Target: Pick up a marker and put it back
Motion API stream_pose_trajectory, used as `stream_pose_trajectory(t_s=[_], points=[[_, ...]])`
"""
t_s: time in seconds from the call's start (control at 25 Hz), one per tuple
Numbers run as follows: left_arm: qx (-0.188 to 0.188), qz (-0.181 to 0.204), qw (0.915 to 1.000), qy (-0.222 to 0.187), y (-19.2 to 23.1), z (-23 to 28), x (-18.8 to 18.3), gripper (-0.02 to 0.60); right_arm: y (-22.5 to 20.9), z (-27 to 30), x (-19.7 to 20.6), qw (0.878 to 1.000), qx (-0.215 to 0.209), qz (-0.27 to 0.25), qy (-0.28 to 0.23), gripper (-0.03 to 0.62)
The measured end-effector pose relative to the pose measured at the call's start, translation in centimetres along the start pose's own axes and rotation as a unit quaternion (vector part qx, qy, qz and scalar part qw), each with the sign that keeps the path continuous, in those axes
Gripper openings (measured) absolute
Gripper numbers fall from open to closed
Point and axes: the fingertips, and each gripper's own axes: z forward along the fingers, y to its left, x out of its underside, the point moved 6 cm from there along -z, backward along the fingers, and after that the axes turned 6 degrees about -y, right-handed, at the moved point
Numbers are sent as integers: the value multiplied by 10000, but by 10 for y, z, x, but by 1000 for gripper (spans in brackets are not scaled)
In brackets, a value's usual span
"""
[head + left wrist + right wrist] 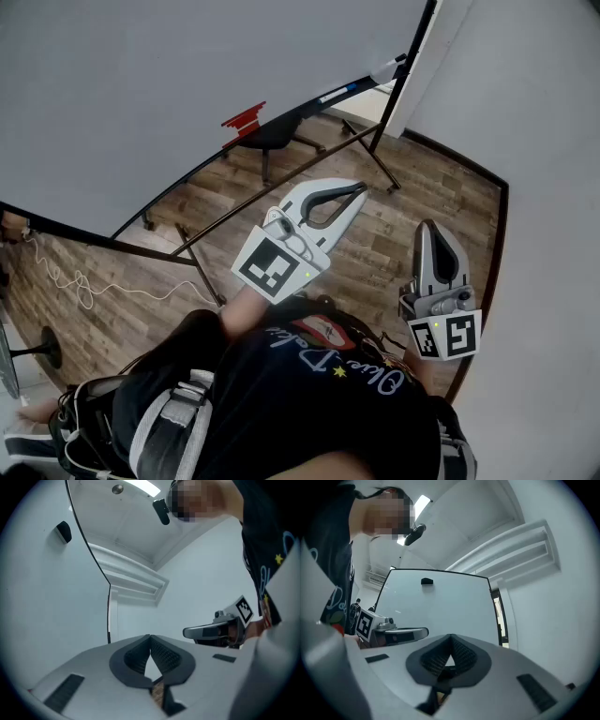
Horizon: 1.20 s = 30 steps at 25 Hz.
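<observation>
My left gripper [359, 190] is held out in front of the person, jaws shut with nothing between them; in the left gripper view its tips [150, 638] meet against a bare white wall. To its right, my right gripper [427, 227] is also shut and empty, and its tips [450, 637] point towards the whiteboard [440, 602]. A blue-capped marker [339, 93] lies on the whiteboard's tray, well beyond both grippers. Each gripper shows in the other's view: the right gripper [211, 631] and the left gripper [401, 633].
The big whiteboard [169, 84] fills the upper left, with a red eraser [244, 118] on its tray. Its black stand legs [375, 150] spread over the wooden floor. A white cable [84, 281] lies at the left. A white wall [525, 112] is at the right.
</observation>
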Motion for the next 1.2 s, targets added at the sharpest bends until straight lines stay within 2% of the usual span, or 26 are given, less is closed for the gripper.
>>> stream_pose_trajectory(t_s=[0.2,0.44,0.64,1.2], points=[[2,-2,10000,-23,-1,-4,0,3,4,-3,-1,10000,31,-13,2,0],[16,-44,10000,-40,-3,-13,-1,3,7,-8,-1,9995,118,255,-124,0],[48,-176,9998,-46,1,-20,2,3,14,-9,-1,9992,199,288,-180,0],[330,-313,9989,-121,17,-41,9,3,39,-4,8,9979,595,251,-110,0]])
